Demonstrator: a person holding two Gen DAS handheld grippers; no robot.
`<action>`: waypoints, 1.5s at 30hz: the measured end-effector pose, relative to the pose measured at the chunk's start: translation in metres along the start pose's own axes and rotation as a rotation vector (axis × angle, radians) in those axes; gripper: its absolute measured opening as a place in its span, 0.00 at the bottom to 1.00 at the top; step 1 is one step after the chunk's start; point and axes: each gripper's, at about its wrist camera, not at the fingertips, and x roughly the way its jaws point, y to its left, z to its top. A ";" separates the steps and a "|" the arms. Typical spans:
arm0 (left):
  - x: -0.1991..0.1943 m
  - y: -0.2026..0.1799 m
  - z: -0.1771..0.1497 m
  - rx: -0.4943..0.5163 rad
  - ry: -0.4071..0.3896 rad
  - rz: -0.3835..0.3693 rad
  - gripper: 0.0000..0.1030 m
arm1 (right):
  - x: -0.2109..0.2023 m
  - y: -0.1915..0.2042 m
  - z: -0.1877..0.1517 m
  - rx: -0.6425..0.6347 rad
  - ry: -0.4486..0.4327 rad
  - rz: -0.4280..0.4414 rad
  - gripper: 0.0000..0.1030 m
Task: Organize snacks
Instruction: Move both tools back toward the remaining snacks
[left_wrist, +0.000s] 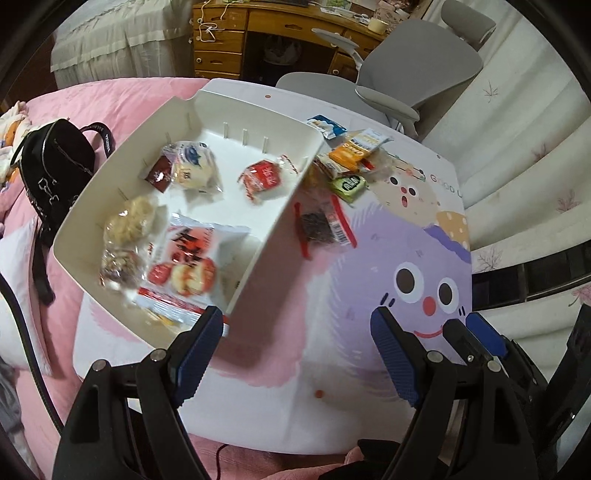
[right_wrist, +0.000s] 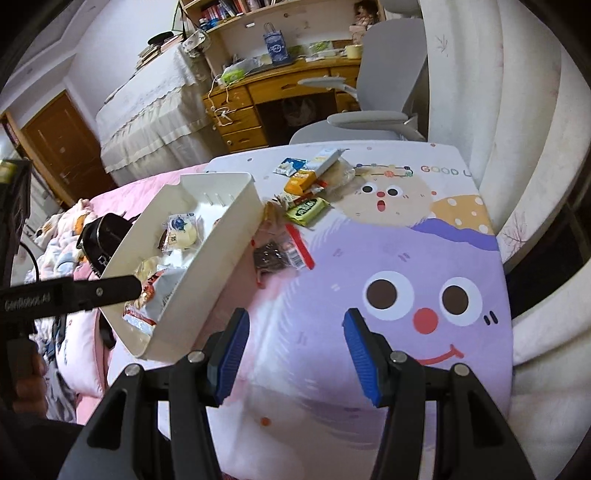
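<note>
**Desk:** What does the caption need to say about the two claws?

**Photographer:** Both are released and carry nothing. The left claw (left_wrist: 297, 325) hangs at the bottom of its frame with blue pads spread wide; the right claw (right_wrist: 295, 328) stands less wide, over the purple cartoon face on the printed worktop (right_wrist: 406, 240).

**Desk:** And the snacks?

**Photographer:** Split in two. Several already lie in the white rectangular plastic bin (left_wrist: 255, 251), at centre left of the left view — among them a red-and-white biscuit packet (left_wrist: 184, 266) and a red wrapped sweet (left_wrist: 260, 177). The rest sit loose on the worktop beyond the bin's right wall: a dark snack in a clear wrapper with red edges (right_wrist: 280, 254), a green wrapped bar (right_wrist: 306, 210), an orange packet (right_wrist: 301, 181), and a blue-and-white sachet (right_wrist: 290, 166) farthest up the frame.

**Desk:** Which piece matters for the next move?

**Photographer:** In my judgement the dark clear-wrapped one. It lies nearest, up and slightly left of the right claw, just beside the bin wall. Its long axis runs slantwise, upper left to lower right. In the left view it sits above the gap between the fingers.

**Desk:** Which hand is nearer?

**Photographer:** Hard to call — the left claw hangs closer to the bin's near corner, the right over open worktop.
</note>
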 end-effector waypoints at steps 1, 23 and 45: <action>0.001 -0.004 -0.001 -0.003 -0.001 0.005 0.79 | 0.000 -0.007 0.002 0.002 0.008 0.008 0.52; 0.105 -0.063 0.037 -0.179 -0.059 0.065 0.79 | 0.052 -0.079 0.105 0.042 0.102 0.061 0.52; 0.191 -0.062 0.063 -0.211 -0.255 0.230 0.78 | 0.220 -0.072 0.224 -0.023 0.125 0.154 0.52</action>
